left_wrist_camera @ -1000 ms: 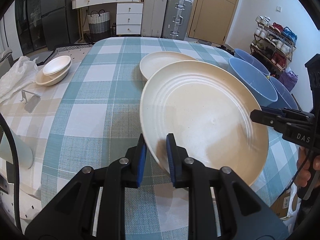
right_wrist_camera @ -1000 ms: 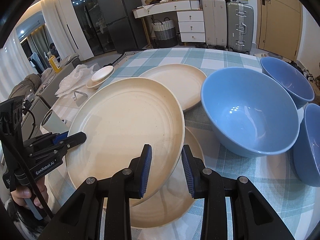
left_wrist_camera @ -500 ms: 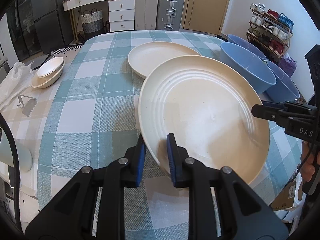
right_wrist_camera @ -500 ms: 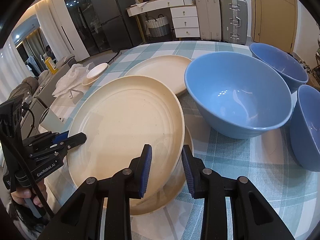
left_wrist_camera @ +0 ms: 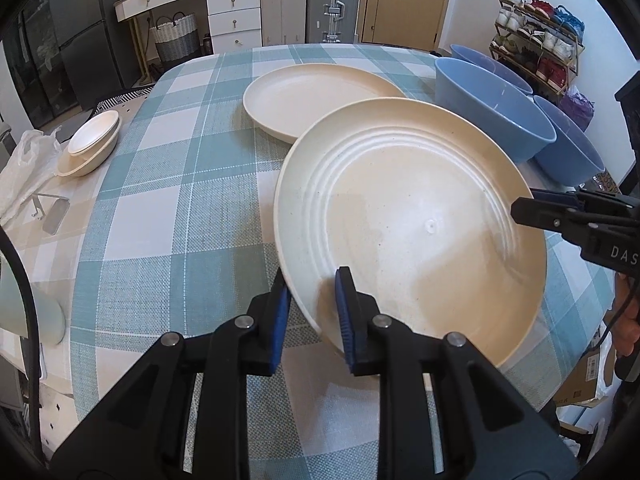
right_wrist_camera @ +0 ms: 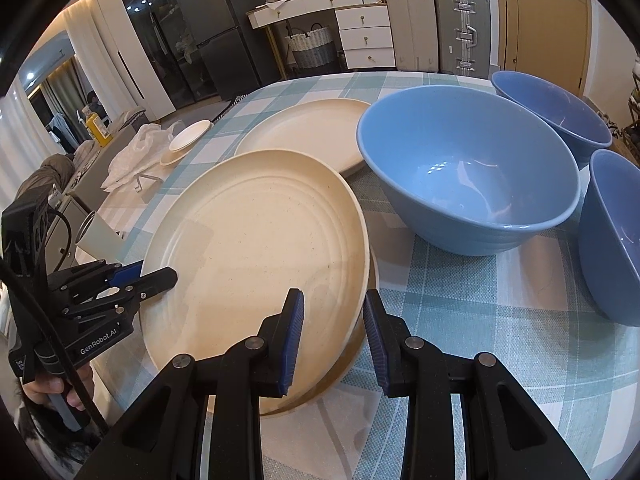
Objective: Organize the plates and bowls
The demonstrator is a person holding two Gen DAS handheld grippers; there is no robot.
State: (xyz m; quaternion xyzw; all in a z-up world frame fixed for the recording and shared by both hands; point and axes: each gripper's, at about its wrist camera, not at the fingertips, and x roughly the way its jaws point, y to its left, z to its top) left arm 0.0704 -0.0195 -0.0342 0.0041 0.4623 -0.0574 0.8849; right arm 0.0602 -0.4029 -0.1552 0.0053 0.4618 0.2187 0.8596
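A large cream plate (left_wrist_camera: pixel 400 220) (right_wrist_camera: pixel 256 240) is held by its rim from two sides. My left gripper (left_wrist_camera: pixel 312 308) is shut on its near-left rim, and its tip also shows in the right wrist view (right_wrist_camera: pixel 136 276). On the opposite rim my right gripper (right_wrist_camera: pixel 334 340) is shut, seen from the left wrist as a black tip (left_wrist_camera: pixel 524 208). The plate lies just over a second cream plate (right_wrist_camera: pixel 320 392), whose edge peeks out underneath. Behind them sits another cream plate (left_wrist_camera: pixel 316 96) (right_wrist_camera: pixel 304 136).
Three blue bowls (right_wrist_camera: pixel 468 168) (right_wrist_camera: pixel 552 108) (right_wrist_camera: pixel 612 232) stand close on the right. Small stacked cream dishes (left_wrist_camera: pixel 90 144), a plastic bag (left_wrist_camera: pixel 24 168) and a metal stand (left_wrist_camera: pixel 50 216) lie at the left edge of the checked tablecloth (left_wrist_camera: pixel 168 208).
Both grippers have sunk with the large plate, which now lies lower and closer over the plate underneath. The grips look unchanged.
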